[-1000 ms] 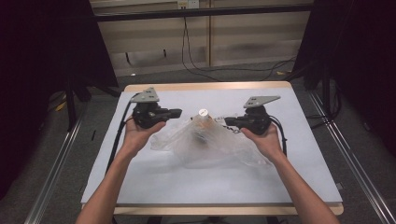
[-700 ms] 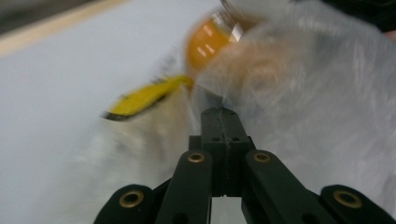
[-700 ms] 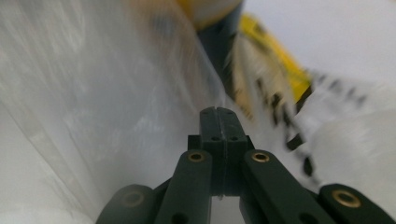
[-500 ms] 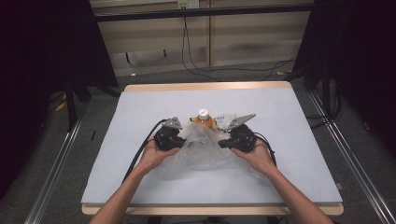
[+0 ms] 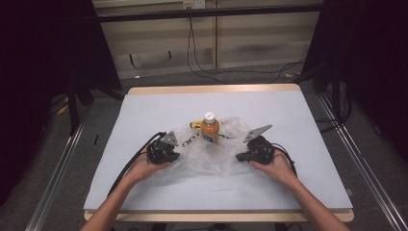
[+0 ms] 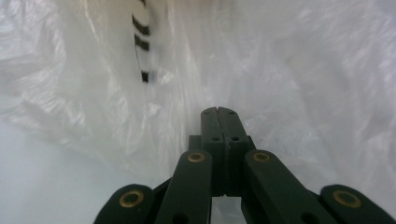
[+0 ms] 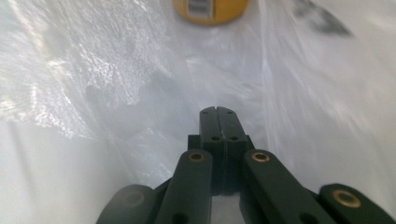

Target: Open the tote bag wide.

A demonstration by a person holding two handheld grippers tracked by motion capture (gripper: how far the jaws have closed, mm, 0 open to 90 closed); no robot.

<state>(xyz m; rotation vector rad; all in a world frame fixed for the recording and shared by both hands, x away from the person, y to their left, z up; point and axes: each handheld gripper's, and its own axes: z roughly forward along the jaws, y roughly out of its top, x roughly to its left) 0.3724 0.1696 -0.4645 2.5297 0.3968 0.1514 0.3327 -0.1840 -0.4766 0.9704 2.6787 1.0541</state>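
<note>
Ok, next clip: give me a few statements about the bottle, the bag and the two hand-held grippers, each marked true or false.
1. The bottle stands upright. True.
2. The bottle has a black cap. False: the cap is white.
3. The left hand-held gripper has its jaws pressed together. True.
4. The right hand-held gripper is wide open. False: its jaws are closed together.
5. The bag is opaque black. False: it is clear plastic with dark lettering.
6. The bag lies on the table between the two hands. True.
</note>
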